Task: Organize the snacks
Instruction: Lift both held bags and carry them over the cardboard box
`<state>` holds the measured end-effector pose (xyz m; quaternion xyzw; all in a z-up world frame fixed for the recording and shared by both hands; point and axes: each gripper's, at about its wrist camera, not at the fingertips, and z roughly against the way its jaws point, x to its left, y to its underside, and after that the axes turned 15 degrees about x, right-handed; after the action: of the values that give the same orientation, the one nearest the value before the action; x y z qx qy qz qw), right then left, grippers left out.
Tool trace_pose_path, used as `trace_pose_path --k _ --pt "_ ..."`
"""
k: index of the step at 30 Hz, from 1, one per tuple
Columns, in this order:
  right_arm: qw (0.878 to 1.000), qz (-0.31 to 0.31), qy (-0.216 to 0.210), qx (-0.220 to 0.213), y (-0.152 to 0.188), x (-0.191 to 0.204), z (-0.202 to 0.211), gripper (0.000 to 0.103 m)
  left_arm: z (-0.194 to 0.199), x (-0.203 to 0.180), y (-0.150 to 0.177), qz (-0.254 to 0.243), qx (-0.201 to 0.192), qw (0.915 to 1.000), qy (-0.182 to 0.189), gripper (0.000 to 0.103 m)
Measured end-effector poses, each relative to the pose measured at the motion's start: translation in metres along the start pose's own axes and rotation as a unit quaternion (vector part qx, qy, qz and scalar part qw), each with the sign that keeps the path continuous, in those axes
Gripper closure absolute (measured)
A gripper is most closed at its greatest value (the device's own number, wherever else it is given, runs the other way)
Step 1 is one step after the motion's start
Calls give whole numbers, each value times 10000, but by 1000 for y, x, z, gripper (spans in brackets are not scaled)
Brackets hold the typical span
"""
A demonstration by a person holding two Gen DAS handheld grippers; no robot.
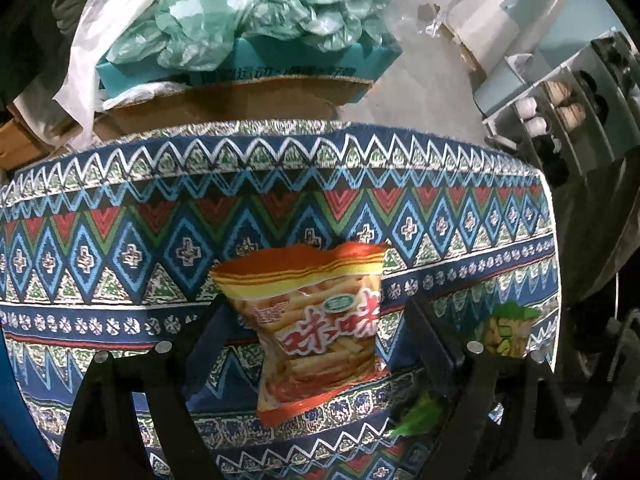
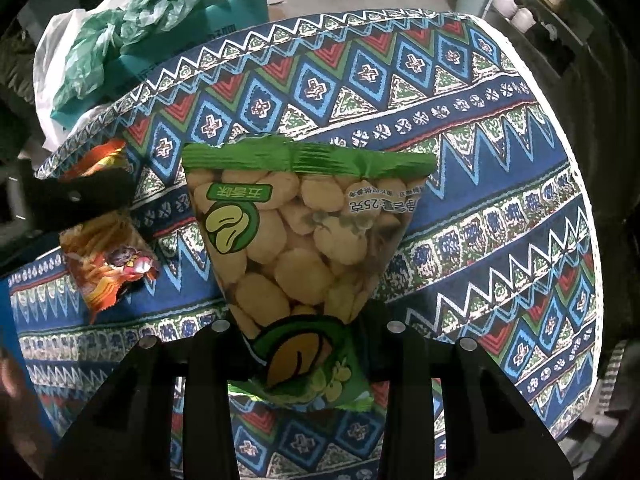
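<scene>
An orange snack packet [image 1: 320, 332] lies flat on the patterned tablecloth [image 1: 280, 184]. My left gripper [image 1: 316, 308] is open around it, one black finger on each side and neither pressing it. The right wrist view shows that same packet [image 2: 108, 268] at the left, under a black finger [image 2: 80, 196] of the left gripper. My right gripper [image 2: 300, 316] is shut on the lower end of a green packet of broad beans [image 2: 296, 224], which hangs over the cloth [image 2: 480, 160]. This green packet [image 1: 504, 332] also shows at the right of the left wrist view.
Past the table's far edge stand a cardboard box [image 1: 224, 104] and a teal box [image 1: 248, 64] topped with crumpled green plastic [image 1: 256, 8]. A white bag [image 1: 96, 28] hangs at the left. A rack with cups [image 1: 560, 108] stands to the right.
</scene>
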<state>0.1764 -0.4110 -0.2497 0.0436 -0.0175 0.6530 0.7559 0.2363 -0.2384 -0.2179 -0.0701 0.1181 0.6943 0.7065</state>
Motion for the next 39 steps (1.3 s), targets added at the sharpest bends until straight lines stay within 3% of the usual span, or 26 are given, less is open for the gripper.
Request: trace_pose_path --k 4,6,7,11,15,25,39 --pt "9999 -32 -100 -43 2 -3 0 70 -10 4 1 20 95 10000 23 17" --pt "9999 -16 -93 -75 4 -3 2 71 -8 6 5 9 -40 10000 26 25" --pt "9999 16 -76 -90 4 -3 3 71 -7 7 6 -18 -74 10000 33 38" --pt "9996 196 90 -168 8 4 9 71 -1 10 12 -155 -107 9998 -6 49" --pt "9988 370 205 -247 20 20 17 71 11 13 21 -246 -344 9990 -149 50" --pt "9960 737 226 -452 45 56 55 71 43 29 51 -393 -517 9971 -385 51" --pt "9895 1228 -33 -757 81 93 110 71 111 49 100 -571 -883 9926 -606 52"
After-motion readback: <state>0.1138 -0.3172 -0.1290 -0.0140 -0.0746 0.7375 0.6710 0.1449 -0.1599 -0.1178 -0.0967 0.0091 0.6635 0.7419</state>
